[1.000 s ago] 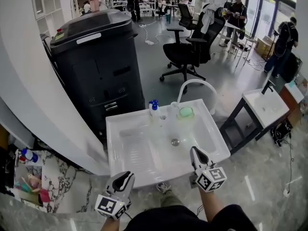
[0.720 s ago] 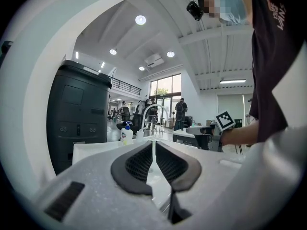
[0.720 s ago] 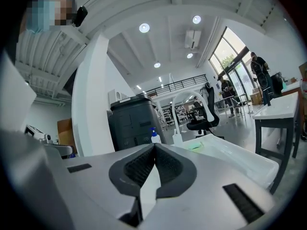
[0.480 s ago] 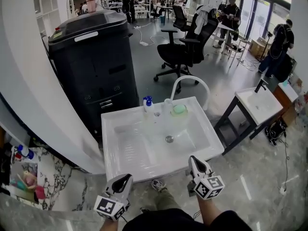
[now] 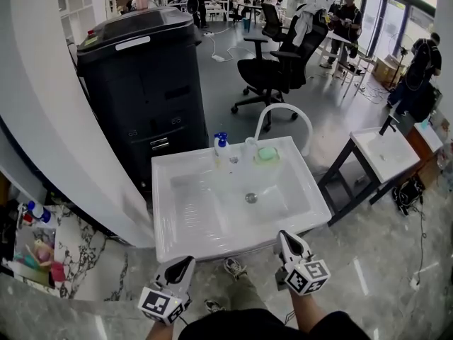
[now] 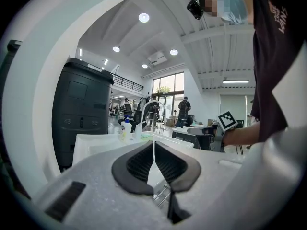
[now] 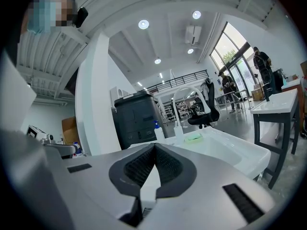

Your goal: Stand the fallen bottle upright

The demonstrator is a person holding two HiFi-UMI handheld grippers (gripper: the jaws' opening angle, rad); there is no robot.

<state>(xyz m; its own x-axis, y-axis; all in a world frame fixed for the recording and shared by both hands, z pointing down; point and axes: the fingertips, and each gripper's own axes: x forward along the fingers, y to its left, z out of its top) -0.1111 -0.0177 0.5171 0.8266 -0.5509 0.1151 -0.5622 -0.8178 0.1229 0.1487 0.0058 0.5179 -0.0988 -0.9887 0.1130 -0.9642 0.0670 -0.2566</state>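
Note:
Two bottles stand upright on the back rim of the white sink (image 5: 173, 243): a white bottle with a blue pump top (image 5: 221, 149) (image 6: 125, 127) (image 7: 159, 131) and a clear bottle (image 5: 248, 150) (image 6: 137, 130) (image 7: 178, 130) beside it. No bottle lies on its side in any view. My left gripper (image 5: 186, 263) (image 6: 153, 146) is shut and empty, in front of the sink's front left corner. My right gripper (image 5: 286, 238) (image 7: 154, 148) is shut and empty too, just off the front right edge. Both point level towards the sink.
A green soap dish (image 5: 266, 156) and a white arched faucet (image 5: 284, 113) sit at the sink's back right. A large black bin (image 5: 138, 83) stands behind, a white curved wall (image 5: 49, 119) at left, an office chair (image 5: 272, 69) and a second small sink (image 5: 382, 154) at right. People stand far back.
Both grippers have drawn back from the sink's front rim towards me. The right one was over the rim and now hangs in front of it. The bottles have not moved.

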